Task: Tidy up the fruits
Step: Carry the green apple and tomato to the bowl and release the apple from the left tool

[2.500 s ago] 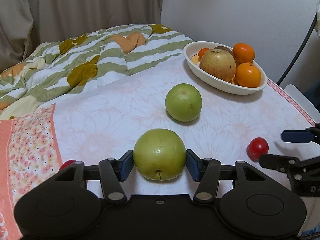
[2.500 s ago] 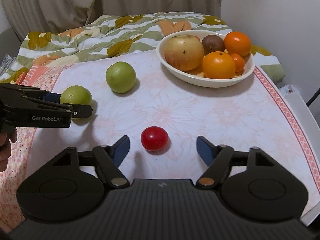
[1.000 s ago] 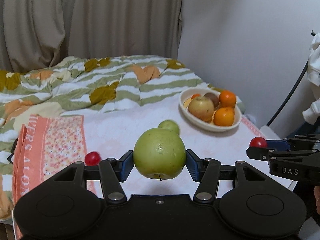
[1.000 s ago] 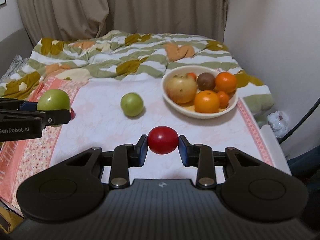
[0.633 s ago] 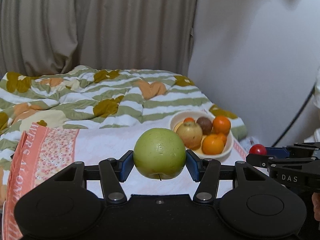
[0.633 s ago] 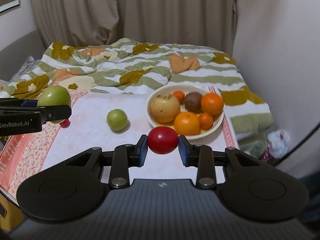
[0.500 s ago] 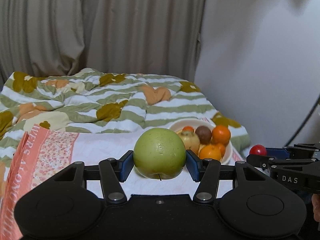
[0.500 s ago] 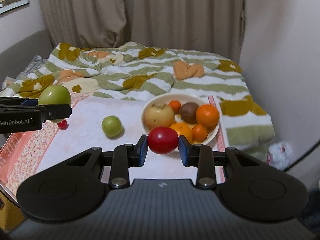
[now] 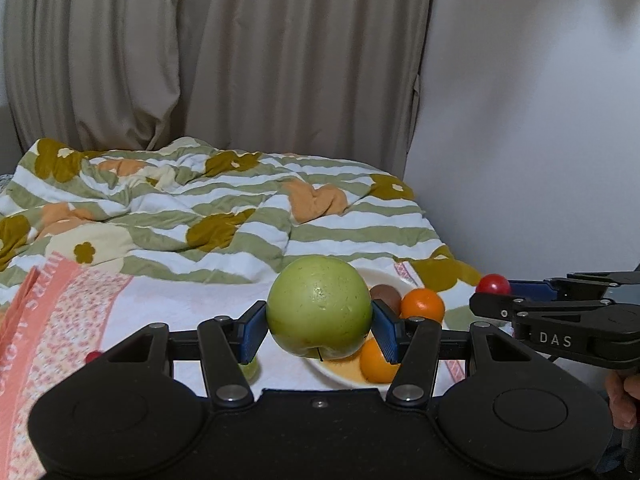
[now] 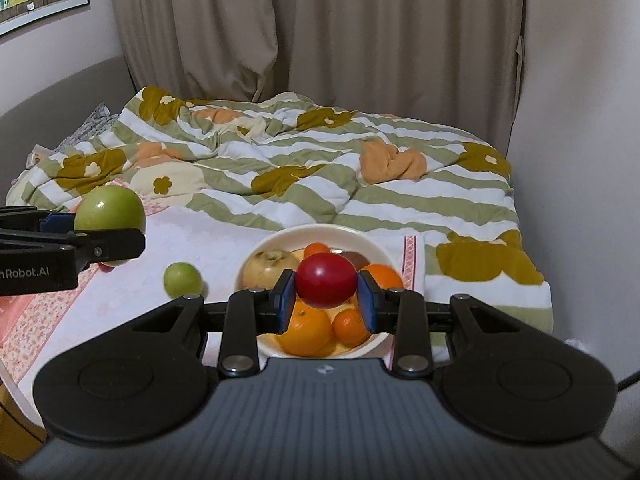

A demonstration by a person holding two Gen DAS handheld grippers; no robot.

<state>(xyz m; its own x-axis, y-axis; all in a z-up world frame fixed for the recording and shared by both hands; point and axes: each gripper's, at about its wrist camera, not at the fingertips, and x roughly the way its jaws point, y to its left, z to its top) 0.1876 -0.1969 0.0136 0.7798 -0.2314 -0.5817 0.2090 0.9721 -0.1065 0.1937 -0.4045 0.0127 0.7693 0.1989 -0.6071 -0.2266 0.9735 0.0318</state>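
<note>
My left gripper is shut on a large green apple and holds it in the air above the table. My right gripper is shut on a small red tomato, held above the white fruit bowl. The bowl holds a pale apple, a brown kiwi, and several oranges. A second green apple lies on the table left of the bowl. The right gripper with the tomato shows at the right of the left wrist view. The left gripper with its apple shows at the left of the right wrist view.
A small red fruit lies on the floral tablecloth at the left. A striped green quilt covers the bed behind the table. Curtains and a white wall stand behind. A cable runs at the far right.
Both grippers have risen well above the table, each carrying its fruit. The bowl now sits lower in both views, under the right gripper's tomato.
</note>
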